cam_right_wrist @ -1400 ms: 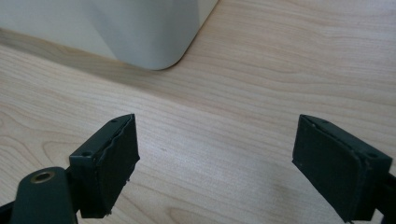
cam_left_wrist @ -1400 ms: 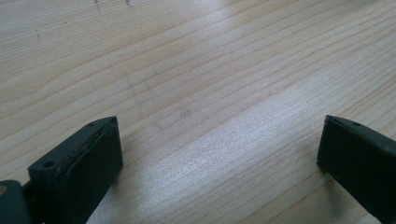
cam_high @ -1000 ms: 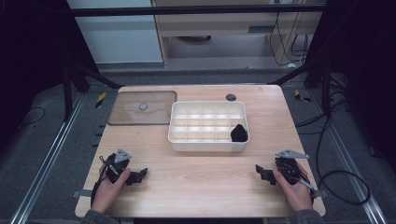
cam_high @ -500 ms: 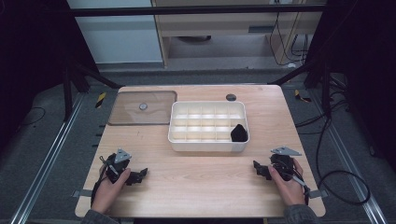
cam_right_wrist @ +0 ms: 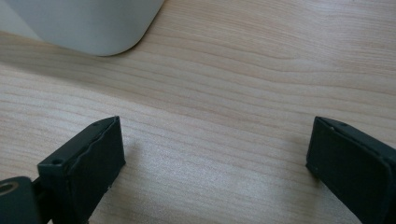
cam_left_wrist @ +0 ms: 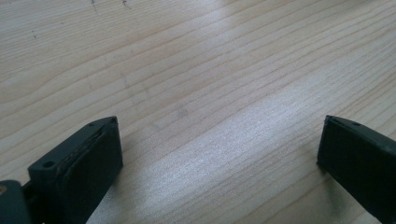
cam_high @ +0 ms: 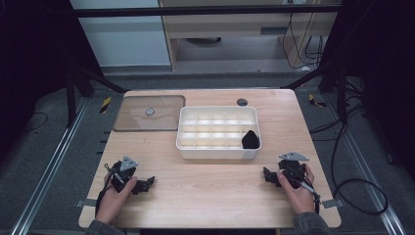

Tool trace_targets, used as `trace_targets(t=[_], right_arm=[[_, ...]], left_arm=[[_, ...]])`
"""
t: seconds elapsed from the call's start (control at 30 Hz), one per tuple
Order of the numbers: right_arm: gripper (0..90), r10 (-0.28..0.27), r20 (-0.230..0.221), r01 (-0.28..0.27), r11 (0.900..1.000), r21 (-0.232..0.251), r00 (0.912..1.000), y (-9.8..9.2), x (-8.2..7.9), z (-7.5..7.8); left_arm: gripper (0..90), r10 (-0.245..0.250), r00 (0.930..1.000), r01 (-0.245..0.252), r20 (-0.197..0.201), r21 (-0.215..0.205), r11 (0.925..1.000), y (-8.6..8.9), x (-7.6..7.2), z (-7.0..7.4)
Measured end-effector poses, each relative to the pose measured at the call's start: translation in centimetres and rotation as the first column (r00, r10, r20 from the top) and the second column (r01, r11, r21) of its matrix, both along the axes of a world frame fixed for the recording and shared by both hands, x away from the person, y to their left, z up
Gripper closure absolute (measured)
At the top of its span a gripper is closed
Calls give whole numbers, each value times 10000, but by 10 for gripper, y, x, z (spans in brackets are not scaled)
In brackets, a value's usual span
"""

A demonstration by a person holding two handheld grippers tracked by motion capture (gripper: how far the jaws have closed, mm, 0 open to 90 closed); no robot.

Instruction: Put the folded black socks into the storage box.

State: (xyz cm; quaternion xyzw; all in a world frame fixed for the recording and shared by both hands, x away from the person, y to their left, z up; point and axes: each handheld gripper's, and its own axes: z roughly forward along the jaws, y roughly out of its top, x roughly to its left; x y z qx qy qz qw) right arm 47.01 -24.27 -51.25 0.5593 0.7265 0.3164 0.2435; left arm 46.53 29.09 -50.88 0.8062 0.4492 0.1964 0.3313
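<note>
On the near table (cam_high: pixel 210 196), left gripper (cam_high: pixel 147 184) and right gripper (cam_high: pixel 267 176) both resting wide open, empty; between and beyond, white divided tray (cam_high: pixel 218 152) holding black object (cam_high: pixel 250 140) in near-right compartment.

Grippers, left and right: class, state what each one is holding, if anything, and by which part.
Nothing is held. The left gripper and the right gripper both stand with jaws wide apart over bare table. The black object lies in the white tray.

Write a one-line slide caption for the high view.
Both hand-held grippers, left gripper and right gripper, rest open on the wooden table before a white compartment tray holding one black object.
</note>
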Motion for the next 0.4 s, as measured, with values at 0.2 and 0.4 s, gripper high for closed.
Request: trace_targets(t=[0.2,0.4], right_arm=[[39,-305,6,305,9995,-77,9995,3,-2,0],[36,-425,17,425,9991,-60,9991,4,-4,0]], left_arm=[[0,-13,10000,13,-10,46,10000,0,0,0],[0,33,10000,-33,-25,48,10000,-1,2,0]])
